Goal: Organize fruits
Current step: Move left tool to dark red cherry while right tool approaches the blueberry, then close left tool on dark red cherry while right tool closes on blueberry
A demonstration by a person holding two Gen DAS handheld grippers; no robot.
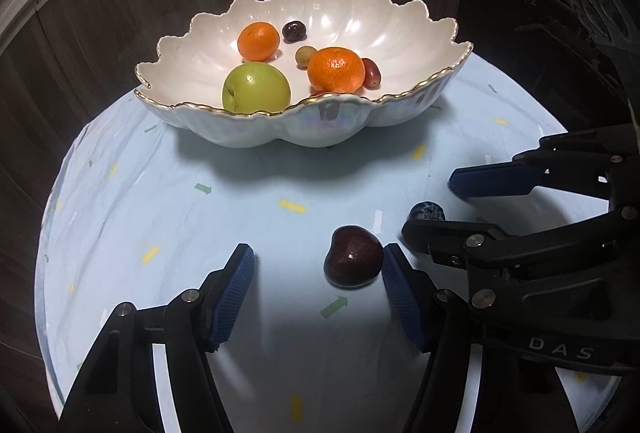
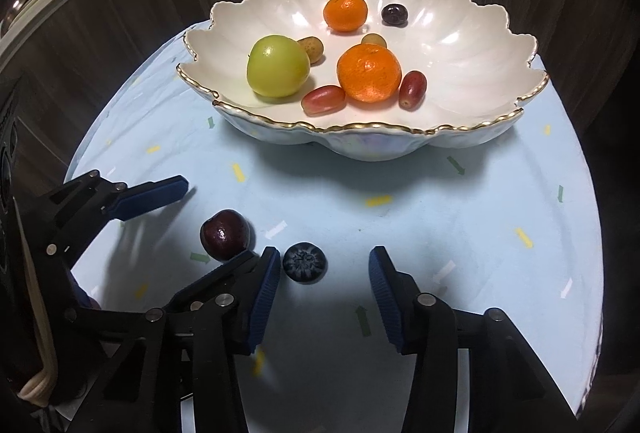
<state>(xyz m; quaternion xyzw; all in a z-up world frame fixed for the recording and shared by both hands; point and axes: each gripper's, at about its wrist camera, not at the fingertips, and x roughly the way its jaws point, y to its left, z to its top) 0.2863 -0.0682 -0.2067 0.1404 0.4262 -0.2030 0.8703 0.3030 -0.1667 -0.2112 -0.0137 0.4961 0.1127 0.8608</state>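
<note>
While most fruit already sits in the bowl (image 2: 460, 45), you have two pieces left on the cloth (image 2: 400, 217). Your left gripper (image 1: 320, 265) stands half-spread around the cherry (image 1: 352, 261), one pad touching it; your right gripper (image 2: 324, 269) likewise brackets the blueberry (image 2: 305, 262), neither clamped.

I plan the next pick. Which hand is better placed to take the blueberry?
Right. The blueberry lies between the open right gripper fingers, near one pad. The left gripper frames the cherry instead.
</note>
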